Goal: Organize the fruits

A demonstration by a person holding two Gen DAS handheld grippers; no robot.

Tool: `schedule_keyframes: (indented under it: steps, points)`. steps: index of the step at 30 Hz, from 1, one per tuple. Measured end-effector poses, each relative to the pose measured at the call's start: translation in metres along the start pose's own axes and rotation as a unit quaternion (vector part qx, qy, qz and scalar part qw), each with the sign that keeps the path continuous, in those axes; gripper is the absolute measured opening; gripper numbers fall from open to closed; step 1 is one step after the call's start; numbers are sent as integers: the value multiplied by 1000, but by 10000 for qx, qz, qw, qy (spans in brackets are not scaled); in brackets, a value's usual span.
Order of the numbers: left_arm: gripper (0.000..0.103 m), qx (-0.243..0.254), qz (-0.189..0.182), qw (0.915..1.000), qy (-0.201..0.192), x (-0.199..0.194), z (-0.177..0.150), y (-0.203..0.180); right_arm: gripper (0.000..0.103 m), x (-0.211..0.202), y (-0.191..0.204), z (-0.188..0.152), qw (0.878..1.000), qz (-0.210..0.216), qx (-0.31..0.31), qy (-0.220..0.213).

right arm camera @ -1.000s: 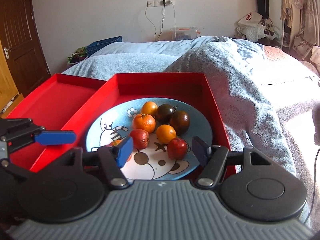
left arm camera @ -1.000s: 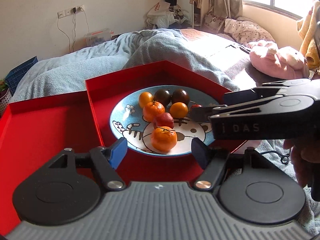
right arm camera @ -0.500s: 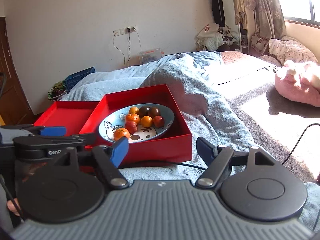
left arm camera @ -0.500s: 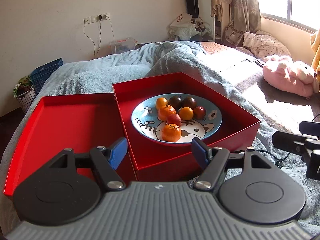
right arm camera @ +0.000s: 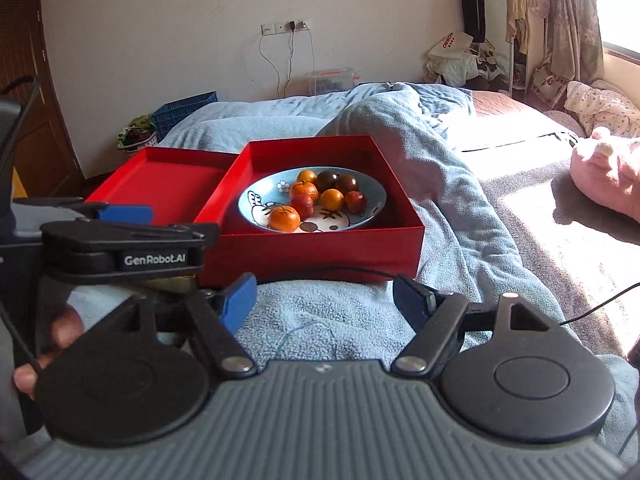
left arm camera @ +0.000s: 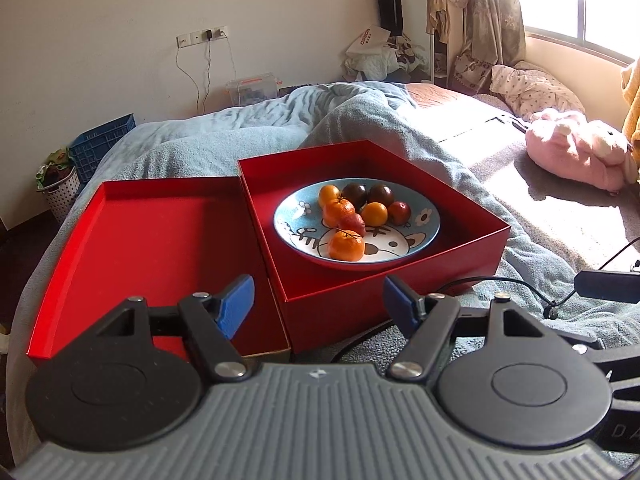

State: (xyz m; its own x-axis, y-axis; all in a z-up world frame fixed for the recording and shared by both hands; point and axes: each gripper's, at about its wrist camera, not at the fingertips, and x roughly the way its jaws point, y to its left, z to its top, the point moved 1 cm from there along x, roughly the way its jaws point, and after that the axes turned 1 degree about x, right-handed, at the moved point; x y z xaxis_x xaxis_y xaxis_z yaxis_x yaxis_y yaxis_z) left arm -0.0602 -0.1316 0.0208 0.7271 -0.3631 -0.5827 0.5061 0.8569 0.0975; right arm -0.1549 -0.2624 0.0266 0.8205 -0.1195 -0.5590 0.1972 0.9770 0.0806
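8 small fruits (left arm camera: pixel 352 216), orange, red and dark, clustered on blue plate (left arm camera: pixel 424 220) inside red box (left arm camera: pixel 400 284)
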Motion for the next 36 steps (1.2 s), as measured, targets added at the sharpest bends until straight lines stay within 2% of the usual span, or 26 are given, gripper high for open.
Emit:
schedule_keyframes:
  steps: [8, 36]
  points:
    - [80, -52, -6, 10000, -22, -4, -2, 6, 77, 1, 13, -4, 9997, 18, -221, 134]
    - [82, -38, 18, 10000, -39, -6, -6, 10, 77, -1, 30, -7, 9988, 50, -426, 234]
